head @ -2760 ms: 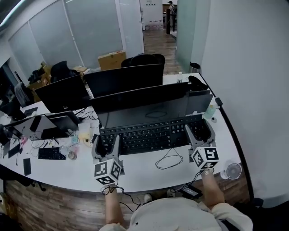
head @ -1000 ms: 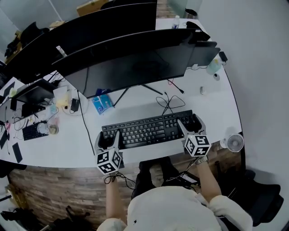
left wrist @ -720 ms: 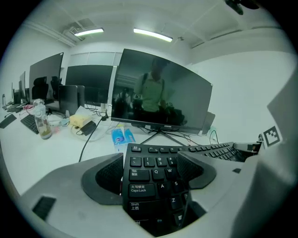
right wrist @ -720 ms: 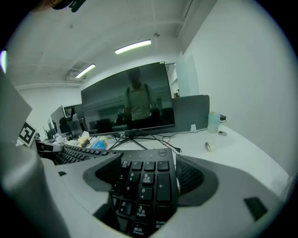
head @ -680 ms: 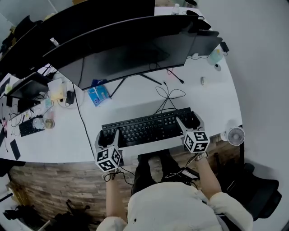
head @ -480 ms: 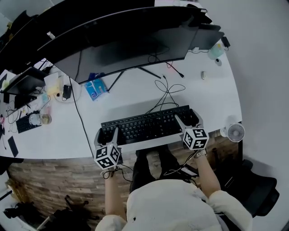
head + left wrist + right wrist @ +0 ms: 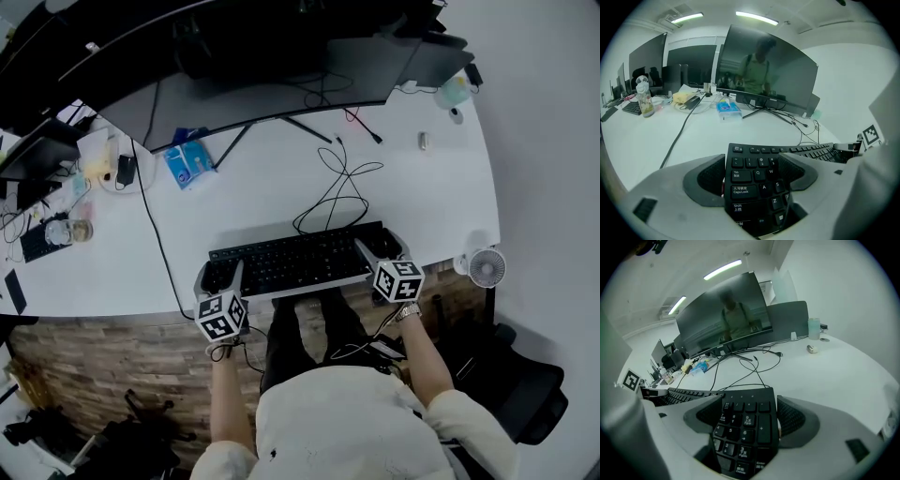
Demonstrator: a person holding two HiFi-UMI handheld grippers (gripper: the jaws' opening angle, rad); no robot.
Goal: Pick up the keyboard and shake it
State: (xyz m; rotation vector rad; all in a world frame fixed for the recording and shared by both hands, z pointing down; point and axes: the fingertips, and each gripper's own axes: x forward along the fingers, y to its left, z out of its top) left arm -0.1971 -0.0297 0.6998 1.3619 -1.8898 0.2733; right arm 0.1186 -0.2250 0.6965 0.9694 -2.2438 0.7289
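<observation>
A black keyboard [image 7: 298, 259] hangs in the air over the desk's front edge, its cable looping back toward the monitor. My left gripper [image 7: 217, 278] is shut on its left end, the pads pinching the Tab and Caps Lock side of the keyboard [image 7: 754, 180]. My right gripper [image 7: 380, 255] is shut on the right end, jaws clamped across the number pad of the keyboard [image 7: 745, 425]. Both marker cubes sit just in front of the keyboard in the head view.
A white curved desk [image 7: 253, 202] carries a wide dark monitor [image 7: 244, 66] on a splayed stand, a blue tissue pack [image 7: 185, 165], loose cables [image 7: 333, 192], a small fan [image 7: 486, 267] at the right edge and clutter at far left. The person's legs are below the keyboard.
The keyboard, held at both ends, has come off the desk and toward the person, now past the front edge. The head view has tipped further down.
</observation>
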